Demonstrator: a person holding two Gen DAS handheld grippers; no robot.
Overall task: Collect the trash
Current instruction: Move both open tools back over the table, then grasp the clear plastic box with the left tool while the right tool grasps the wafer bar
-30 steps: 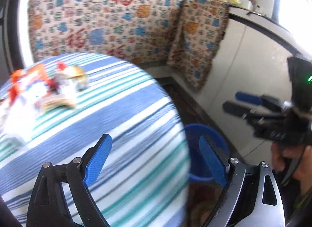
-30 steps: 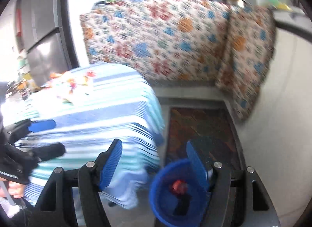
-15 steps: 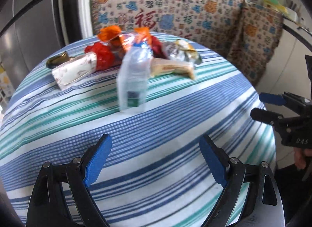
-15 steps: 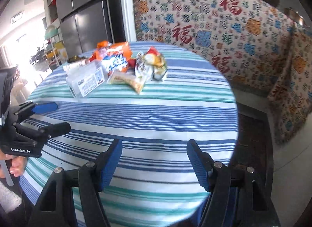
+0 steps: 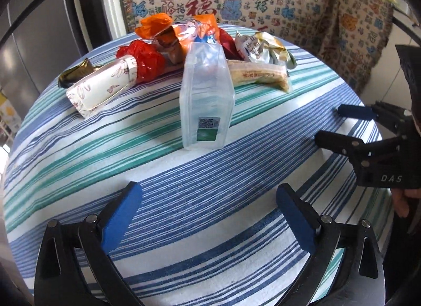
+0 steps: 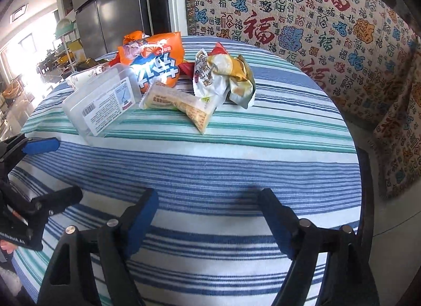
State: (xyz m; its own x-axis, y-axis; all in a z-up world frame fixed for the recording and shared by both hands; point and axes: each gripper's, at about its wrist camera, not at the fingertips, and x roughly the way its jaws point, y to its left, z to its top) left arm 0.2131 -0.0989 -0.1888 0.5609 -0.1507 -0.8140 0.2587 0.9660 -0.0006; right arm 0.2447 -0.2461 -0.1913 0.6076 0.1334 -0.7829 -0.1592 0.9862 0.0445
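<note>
Both sets of jaws stand wide apart and hold nothing: your left gripper (image 5: 208, 206) and right gripper (image 6: 210, 208) hover over the near side of the striped bench (image 5: 200, 187). Ahead of you the trash sits in a heap on the far half: a clear plastic box (image 5: 206, 98) nearest, a long wrapped snack bar (image 6: 181, 106) beside it, a crumpled foil bag (image 6: 226, 77), an orange snack bag (image 6: 155, 61) and a rolled paper wrapper (image 5: 101, 87).
</note>
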